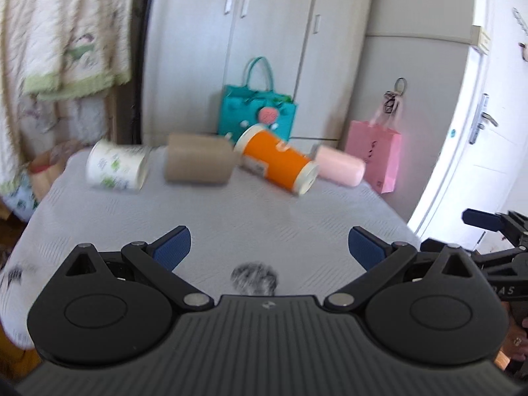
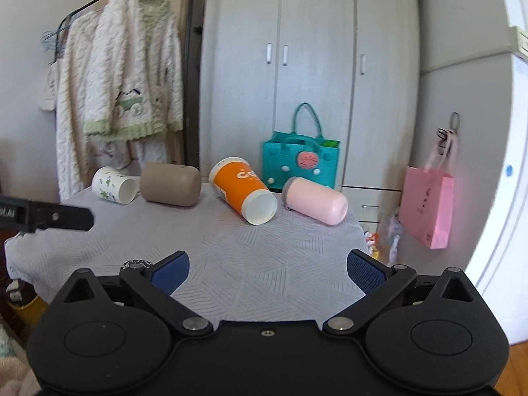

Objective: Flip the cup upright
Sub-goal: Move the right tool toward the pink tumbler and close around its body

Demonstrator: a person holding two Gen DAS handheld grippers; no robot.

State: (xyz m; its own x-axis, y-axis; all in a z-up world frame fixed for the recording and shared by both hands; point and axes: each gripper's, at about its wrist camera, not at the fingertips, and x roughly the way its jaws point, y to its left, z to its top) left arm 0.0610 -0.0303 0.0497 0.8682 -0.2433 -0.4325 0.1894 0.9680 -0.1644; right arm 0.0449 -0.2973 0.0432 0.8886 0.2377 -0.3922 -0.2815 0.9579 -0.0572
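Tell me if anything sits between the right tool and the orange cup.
Nothing visible does. Only bare tablecloth lies between the open right tool and the orange cup, which lies on its side.

Setting: domestic room, most likely a bedroom. Evidence: tall grey wardrobe with several doors and small handles; cream knitted cardigan with green trim hung on a clothes rack; teal handbag standing against the wardrobe; pink paper gift bag hung from a wall hook; white door with lever handle; small table under a pale textured cloth.
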